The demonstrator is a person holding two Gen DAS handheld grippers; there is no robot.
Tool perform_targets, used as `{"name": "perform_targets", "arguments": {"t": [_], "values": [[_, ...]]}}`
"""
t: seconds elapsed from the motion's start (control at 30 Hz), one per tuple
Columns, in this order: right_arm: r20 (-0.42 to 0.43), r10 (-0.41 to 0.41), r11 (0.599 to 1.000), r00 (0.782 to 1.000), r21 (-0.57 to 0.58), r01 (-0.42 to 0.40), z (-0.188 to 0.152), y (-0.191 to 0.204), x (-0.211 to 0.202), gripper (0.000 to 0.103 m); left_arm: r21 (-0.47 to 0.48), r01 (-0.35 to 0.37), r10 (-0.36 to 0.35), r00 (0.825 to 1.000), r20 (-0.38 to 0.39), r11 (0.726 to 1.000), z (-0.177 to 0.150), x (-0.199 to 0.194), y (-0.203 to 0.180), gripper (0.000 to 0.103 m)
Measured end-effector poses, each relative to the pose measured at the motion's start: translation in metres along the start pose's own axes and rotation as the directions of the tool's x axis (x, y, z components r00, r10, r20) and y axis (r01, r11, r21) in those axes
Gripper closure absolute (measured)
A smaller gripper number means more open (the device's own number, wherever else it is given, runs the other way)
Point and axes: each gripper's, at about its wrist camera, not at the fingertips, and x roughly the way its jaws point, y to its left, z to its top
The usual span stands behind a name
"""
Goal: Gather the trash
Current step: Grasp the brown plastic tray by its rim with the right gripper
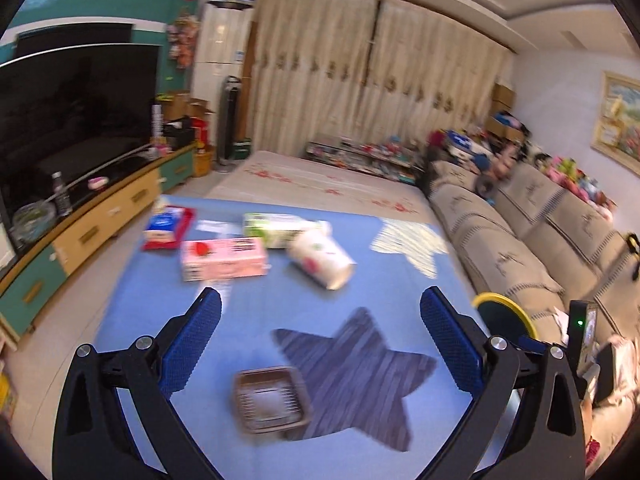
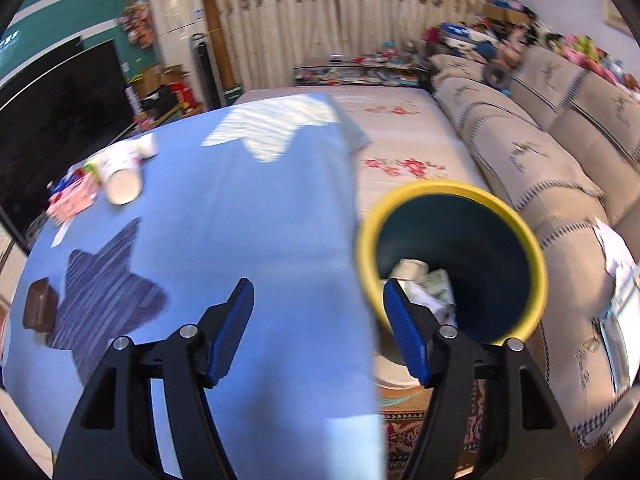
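My left gripper (image 1: pixel 320 300) is open and empty above a blue cloth (image 1: pixel 248 312). A brown square tray (image 1: pixel 270 400) lies just below its fingers. Farther off lie a pink carton (image 1: pixel 222 258), a white paper cup on its side (image 1: pixel 322 258), a green-white pack (image 1: pixel 276 228) and a blue-red packet (image 1: pixel 168 228). My right gripper (image 2: pixel 318 292) is open and empty beside a yellow-rimmed bin (image 2: pixel 452 264) with crumpled trash inside (image 2: pixel 424 280). The right wrist view also shows the cup (image 2: pixel 120 176) and the brown tray (image 2: pixel 40 308).
A beige sofa (image 1: pixel 520 240) runs along the right, next to the bin (image 1: pixel 504 316). A TV cabinet (image 1: pixel 80 228) stands on the left. A flowered beige surface (image 2: pixel 400 140) extends beyond the blue cloth. A patterned rug (image 2: pixel 404 428) lies under the bin.
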Motion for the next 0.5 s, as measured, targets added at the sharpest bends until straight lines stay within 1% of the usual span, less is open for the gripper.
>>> {"name": "perform_targets", "arguments": {"t": [0.07, 0.17, 0.27, 0.33, 0.5], "values": [[-0.002, 0.043, 0.998, 0.999, -0.054, -0.043, 0.004, 0.034, 0.003, 0.039, -0.026, -0.053, 0.054, 0.998, 0.02, 0.998, -0.002, -0.01, 0.022, 0.005], [-0.015, 0.107, 0.985, 0.994, -0.135, -0.108, 0.009, 0.088, 0.008, 0.039, -0.062, -0.12, 0.124, 0.991, 0.049, 0.991, -0.007, -0.028, 0.052, 0.005], [-0.029, 0.165, 0.964, 0.986, -0.205, -0.168, 0.011, 0.136, 0.009, 0.039, -0.093, -0.164, 0.17, 0.983, 0.063, 0.982, -0.011, -0.041, 0.077, 0.005], [-0.039, 0.211, 0.943, 0.977, -0.256, -0.214, 0.01, 0.171, 0.006, 0.039, -0.105, -0.175, 0.182, 0.981, 0.064, 0.979, -0.014, -0.045, 0.089, 0.005], [-0.079, 0.272, 0.895, 0.959, -0.347, -0.282, -0.002, 0.238, 0.005, 0.039, -0.123, -0.171, 0.178, 0.983, 0.045, 0.978, -0.024, -0.043, 0.108, 0.005]]}}
